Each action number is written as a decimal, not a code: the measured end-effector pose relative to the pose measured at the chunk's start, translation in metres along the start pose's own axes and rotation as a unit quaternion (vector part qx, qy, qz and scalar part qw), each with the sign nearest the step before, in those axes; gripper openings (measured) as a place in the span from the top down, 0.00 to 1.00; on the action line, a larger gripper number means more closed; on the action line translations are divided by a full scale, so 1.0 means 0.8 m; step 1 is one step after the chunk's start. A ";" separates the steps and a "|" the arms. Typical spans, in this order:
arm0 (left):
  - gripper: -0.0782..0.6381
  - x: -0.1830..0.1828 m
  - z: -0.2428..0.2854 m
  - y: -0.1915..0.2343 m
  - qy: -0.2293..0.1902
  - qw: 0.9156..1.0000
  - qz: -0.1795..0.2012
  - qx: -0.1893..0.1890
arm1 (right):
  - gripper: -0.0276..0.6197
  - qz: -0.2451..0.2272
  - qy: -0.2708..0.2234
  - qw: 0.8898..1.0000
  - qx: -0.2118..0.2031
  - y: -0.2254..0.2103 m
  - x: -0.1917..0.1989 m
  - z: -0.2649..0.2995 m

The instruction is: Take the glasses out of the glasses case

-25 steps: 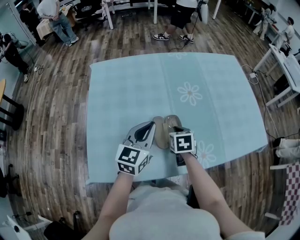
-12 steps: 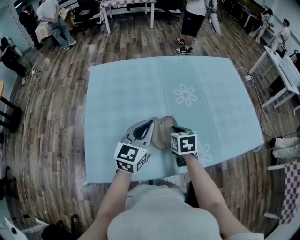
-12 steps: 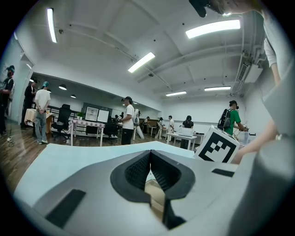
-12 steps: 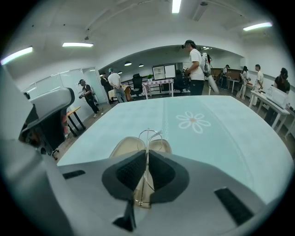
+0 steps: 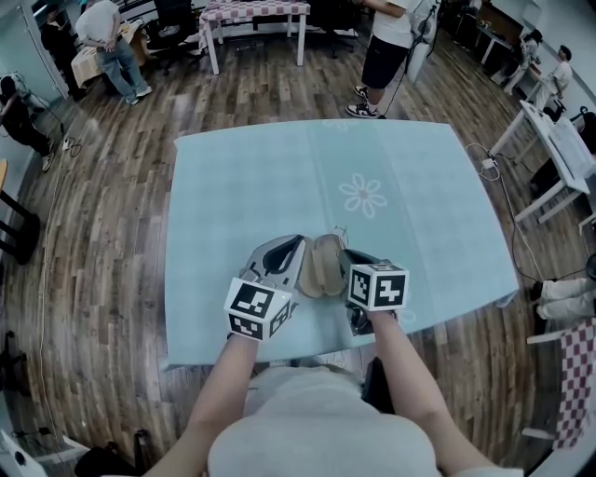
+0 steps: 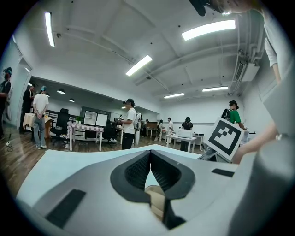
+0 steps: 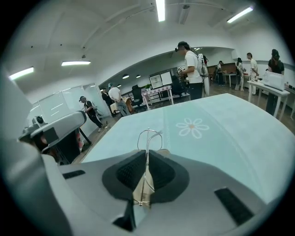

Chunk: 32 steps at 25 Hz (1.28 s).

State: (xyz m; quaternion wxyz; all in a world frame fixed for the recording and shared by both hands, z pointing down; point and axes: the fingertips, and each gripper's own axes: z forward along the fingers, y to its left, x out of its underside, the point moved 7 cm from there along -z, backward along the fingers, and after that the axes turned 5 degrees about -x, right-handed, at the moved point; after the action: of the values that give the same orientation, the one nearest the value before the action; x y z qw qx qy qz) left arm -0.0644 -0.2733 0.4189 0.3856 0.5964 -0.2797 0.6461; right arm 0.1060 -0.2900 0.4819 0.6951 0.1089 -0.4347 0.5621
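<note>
- In the head view the right gripper [image 5: 348, 257] covers nearly all of the glasses [image 7: 148, 138].
- In the left gripper view the glasses case [image 6: 155, 199] shows only as a beige sliver between the pads.
- A person [image 5: 386, 47] at 12 o'clock is cut off above the waist.

The floor [image 5: 102, 242] is brown wood planking, running out on all sides of a square table [image 5: 251, 177] covered in a pale blue cloth with a white daisy print [image 5: 363, 196]. Beyond its far edge stands a white-legged table with a checked cloth [image 5: 251, 11], and white desks [image 5: 559, 149] line the right side. A cable [image 5: 484, 154] trails on the floor near them. Several people stand about, one in a white top and black shorts [image 5: 386, 51] just past the blue table. Long strip lights [image 6: 138, 65] glow on the white ceiling, and the far wall [image 6: 203, 113] is white.
</note>
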 end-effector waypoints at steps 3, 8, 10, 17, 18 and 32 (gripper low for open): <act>0.88 -0.006 0.001 0.002 -0.003 1.000 0.006 0.001 | 0.92 -0.002 -0.020 1.000 -0.011 0.006 -0.010 -0.011; 0.88 -0.016 0.002 -0.003 -0.012 1.000 0.014 0.009 | 0.92 -0.010 -0.049 0.999 -0.022 0.012 -0.020 -0.030; 0.88 -0.019 0.004 -0.005 -0.014 1.000 0.021 0.012 | 0.92 -0.004 -0.057 0.998 -0.021 0.011 -0.023 -0.036; 0.88 -0.037 0.005 -0.013 -0.024 0.999 0.035 0.015 | 0.92 -0.014 -0.093 0.995 -0.026 0.024 -0.045 -0.062; 0.88 -0.039 0.006 -0.013 -0.024 0.999 0.038 0.014 | 0.92 -0.015 -0.099 0.995 -0.027 0.026 -0.048 -0.065; 0.88 -0.058 0.011 -0.017 -0.048 0.997 0.055 0.015 | 0.92 -0.102 -0.223 0.969 -0.025 0.055 -0.079 -0.111</act>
State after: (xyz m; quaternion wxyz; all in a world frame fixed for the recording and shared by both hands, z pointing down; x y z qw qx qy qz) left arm -0.0482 -0.2808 0.3728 0.3264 0.6166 -0.3203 0.6408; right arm 0.1110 -0.2614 0.3683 0.6367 0.2580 -0.5794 0.4385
